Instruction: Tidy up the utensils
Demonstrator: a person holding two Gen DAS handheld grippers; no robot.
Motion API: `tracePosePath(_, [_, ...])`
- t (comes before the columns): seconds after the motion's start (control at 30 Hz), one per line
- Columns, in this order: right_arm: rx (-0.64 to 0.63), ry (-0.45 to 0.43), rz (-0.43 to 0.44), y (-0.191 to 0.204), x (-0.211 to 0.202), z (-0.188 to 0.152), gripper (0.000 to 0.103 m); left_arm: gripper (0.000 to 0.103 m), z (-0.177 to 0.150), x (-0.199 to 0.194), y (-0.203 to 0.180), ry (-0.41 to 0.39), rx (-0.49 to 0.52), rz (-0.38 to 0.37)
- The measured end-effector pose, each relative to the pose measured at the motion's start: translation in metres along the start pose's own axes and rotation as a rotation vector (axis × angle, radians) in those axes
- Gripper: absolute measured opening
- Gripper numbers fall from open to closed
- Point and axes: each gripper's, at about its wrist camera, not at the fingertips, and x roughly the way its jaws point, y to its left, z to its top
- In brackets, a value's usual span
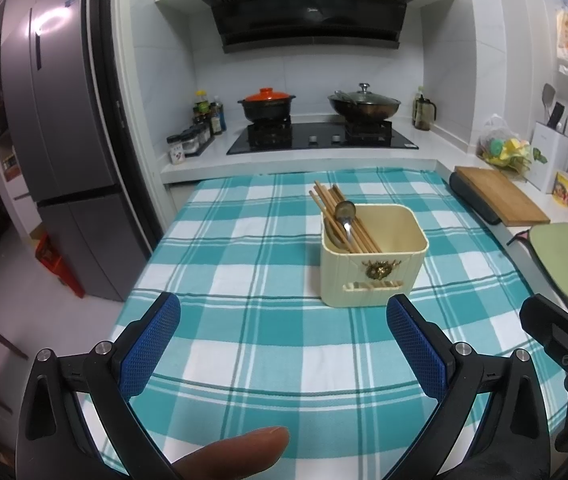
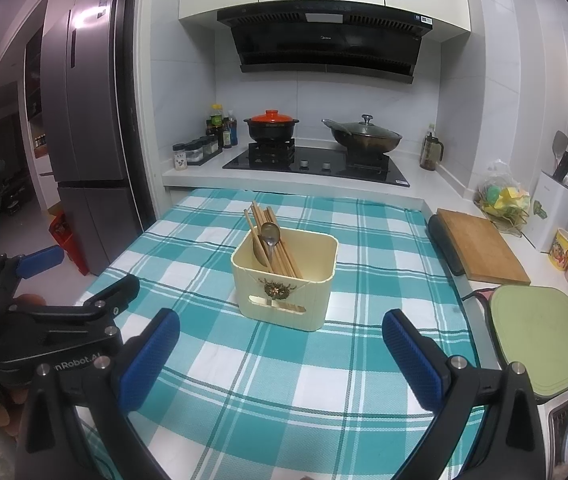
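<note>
Wooden chopsticks (image 1: 342,216) and a metal spoon (image 1: 346,218) are leaning together in the left side of a cream utensil holder (image 1: 372,258) standing mid-table on a teal checked tablecloth (image 1: 243,264). The left gripper (image 1: 284,344) and right gripper (image 2: 281,354) are hovering near the table's front edge, fingers spread wide, gripping nothing, both facing the holder.

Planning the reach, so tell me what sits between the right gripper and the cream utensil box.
Only bare checked tablecloth lies between the open right gripper and the utensil box, seen in the right wrist view.
</note>
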Motion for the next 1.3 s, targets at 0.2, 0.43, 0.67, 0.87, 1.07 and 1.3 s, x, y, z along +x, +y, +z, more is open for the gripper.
tracePosePath(0.2, [0.002, 0.0, 0.001, 0.0, -0.001, 0.0, 0.103, 0.103, -0.001, 0.0, 0.001, 0.003, -0.002, 0.001])
tracePosePath(0.43, [-0.001, 0.0, -0.001, 0.001, -0.001, 0.0, 0.103, 0.103, -0.001, 0.001, 0.001, 0.003, 0.0, 0.0])
tracePosePath(0.67, [0.005, 0.002, 0.0, 0.0, -0.001, 0.0, 0.103, 0.103, -0.001, 0.002, 0.0, 0.004, 0.0, -0.002])
tracePosePath(0.87, [0.004, 0.001, 0.002, 0.0, -0.001, 0.0, 0.103, 0.103, -0.001, 0.002, 0.0, 0.005, 0.001, -0.002])
tracePosePath(1.07, [0.005, 0.002, 0.001, 0.001, -0.001, 0.0, 0.103, 0.103, -0.002, 0.004, 0.0, 0.008, 0.0, -0.001])
tracePosePath(1.3, [0.003, 0.009, 0.003, 0.003, 0.0, -0.002, 0.103, 0.103, -0.004, 0.011, -0.004, 0.019, 0.006, -0.007])
